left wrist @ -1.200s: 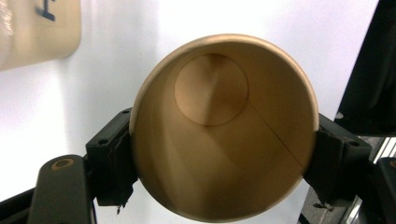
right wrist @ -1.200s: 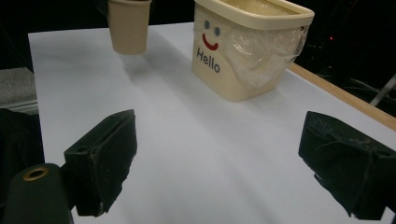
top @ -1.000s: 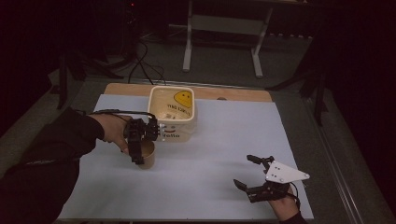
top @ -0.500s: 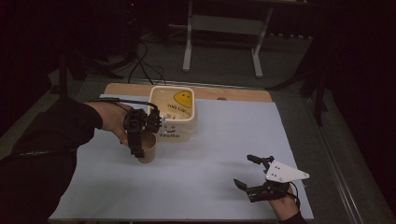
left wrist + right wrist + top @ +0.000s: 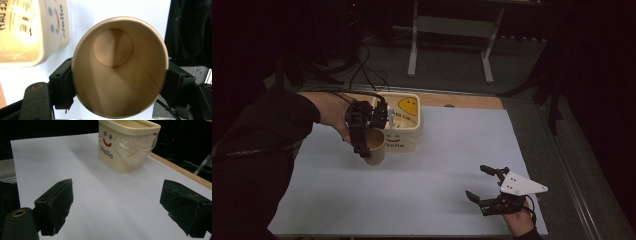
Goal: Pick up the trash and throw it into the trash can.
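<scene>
Paper cup [image 5: 119, 67] beside tub [image 5: 126, 147] reading "Hello"

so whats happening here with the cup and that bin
A person's left gripper is shut on a brown paper cup, its fingers pressing both sides, jaws just closing tighter. The cup is empty and held beside the cream "Hello" bin on the white table. The right gripper rests open near the table's front edge.
</scene>
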Motion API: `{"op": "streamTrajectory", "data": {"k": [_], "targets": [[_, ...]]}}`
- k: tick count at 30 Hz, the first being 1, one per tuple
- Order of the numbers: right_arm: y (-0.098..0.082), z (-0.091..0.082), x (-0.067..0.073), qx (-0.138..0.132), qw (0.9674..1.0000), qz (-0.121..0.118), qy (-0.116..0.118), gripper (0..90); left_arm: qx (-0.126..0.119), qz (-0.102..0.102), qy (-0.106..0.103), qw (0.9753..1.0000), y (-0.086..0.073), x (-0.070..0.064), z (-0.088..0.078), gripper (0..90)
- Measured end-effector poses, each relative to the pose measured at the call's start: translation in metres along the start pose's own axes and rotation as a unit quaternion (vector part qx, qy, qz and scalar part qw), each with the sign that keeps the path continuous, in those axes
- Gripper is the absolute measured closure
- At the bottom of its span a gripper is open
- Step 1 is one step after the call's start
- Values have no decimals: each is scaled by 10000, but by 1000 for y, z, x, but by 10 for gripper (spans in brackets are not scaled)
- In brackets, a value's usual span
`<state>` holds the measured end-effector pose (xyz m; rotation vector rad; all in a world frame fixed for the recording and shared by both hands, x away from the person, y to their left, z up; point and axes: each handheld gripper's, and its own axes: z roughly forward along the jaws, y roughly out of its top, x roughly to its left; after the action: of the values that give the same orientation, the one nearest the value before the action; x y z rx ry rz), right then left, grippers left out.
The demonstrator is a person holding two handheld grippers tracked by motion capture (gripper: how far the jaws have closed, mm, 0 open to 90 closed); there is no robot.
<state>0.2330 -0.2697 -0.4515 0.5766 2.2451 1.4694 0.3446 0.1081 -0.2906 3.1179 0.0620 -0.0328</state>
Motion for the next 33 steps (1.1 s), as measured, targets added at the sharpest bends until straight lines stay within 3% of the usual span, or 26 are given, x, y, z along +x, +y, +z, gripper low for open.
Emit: {"op": "streamTrajectory", "data": {"k": [12,16,33], "targets": [[0,1,1,22,10000,-16,37,114,-204,63,14,9998,7,17,-8,275],[0,2,1,26,10000,-33,50,113,-190,11,100,9998,7,23,-13,275],[0,1,2,16,10000,-34,77,113,-321,136,281,9990,24,40,-36,279]]}}
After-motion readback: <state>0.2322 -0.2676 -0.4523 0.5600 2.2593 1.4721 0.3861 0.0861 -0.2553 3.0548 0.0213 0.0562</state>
